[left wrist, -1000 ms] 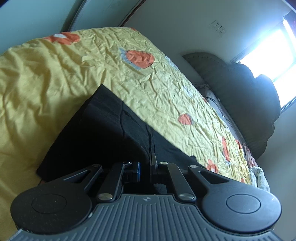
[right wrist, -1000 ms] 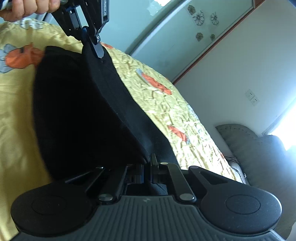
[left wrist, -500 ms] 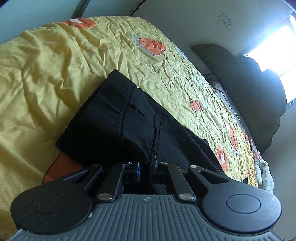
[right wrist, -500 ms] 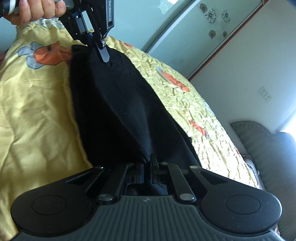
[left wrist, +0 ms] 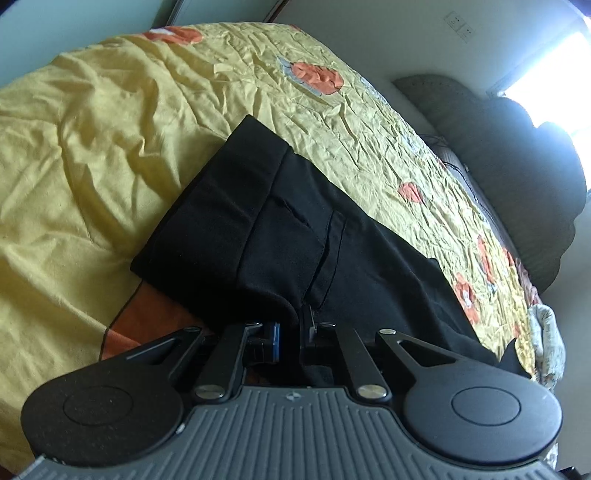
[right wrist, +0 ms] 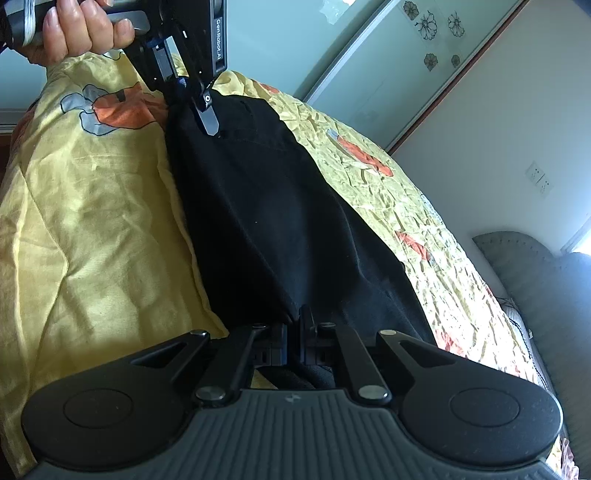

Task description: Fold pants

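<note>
- The pants (left wrist: 303, 236) lie doubled on the yellow bedspread (left wrist: 92, 155), with one edge held up between the two grippers.
- The left gripper (left wrist: 295, 325) is pinched tight on cloth.
- The right gripper (right wrist: 293, 325) is likewise clamped on the pants.
- Judged step: carrying a fold over.
- Next, both ends should be lowered together, edges aligned, before letting go.

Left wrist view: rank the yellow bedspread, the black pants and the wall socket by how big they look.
1. Yellow bedspread, which fills most of the view.
2. Black pants, close to the camera, so they look larger than they would farther off.
3. Wall socket, tiny and far away.
</note>
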Tool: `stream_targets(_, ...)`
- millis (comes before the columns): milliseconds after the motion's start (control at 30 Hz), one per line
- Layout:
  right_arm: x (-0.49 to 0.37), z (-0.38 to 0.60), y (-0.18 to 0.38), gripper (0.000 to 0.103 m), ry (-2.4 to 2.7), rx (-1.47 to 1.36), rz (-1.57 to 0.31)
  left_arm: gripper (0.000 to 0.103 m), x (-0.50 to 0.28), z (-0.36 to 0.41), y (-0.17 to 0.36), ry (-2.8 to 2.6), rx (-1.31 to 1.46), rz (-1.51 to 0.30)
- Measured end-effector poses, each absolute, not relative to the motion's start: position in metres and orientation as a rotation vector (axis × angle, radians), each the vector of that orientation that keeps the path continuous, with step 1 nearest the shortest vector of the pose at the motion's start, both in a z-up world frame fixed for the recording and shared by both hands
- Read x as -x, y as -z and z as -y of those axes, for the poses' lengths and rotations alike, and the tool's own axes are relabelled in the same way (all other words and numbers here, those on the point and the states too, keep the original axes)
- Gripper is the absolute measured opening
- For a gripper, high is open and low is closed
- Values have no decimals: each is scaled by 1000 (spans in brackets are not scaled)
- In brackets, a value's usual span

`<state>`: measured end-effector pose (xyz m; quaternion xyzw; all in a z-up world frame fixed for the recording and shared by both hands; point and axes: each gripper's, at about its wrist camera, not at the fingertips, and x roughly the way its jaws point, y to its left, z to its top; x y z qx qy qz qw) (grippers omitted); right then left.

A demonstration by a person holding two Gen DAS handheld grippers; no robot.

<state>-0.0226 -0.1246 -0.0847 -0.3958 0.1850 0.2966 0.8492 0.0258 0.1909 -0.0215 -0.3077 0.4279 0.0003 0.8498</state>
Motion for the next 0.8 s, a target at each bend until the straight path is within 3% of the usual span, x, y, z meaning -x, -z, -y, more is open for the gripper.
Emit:
stream_targets(67,24,126,86,8,-631,823,-408,22,-26,-191,21,4,649,-915)
stream_targets(333,31,130,85,9,-599,759,-415,31,-13,-174,1,-13,513,-942)
stream_targets(467,36,150,70,16,-641,624,-456,32,-2,-165,-11,-16,429,-933)
stream_targets(667,41,219,40,21,-588,352,-489,33,-8,-117,-35,114,252,-849)
stream_targets(800,27,295,36,21,-282,210,-510,44,-29,-63,-34,311,197,-828)
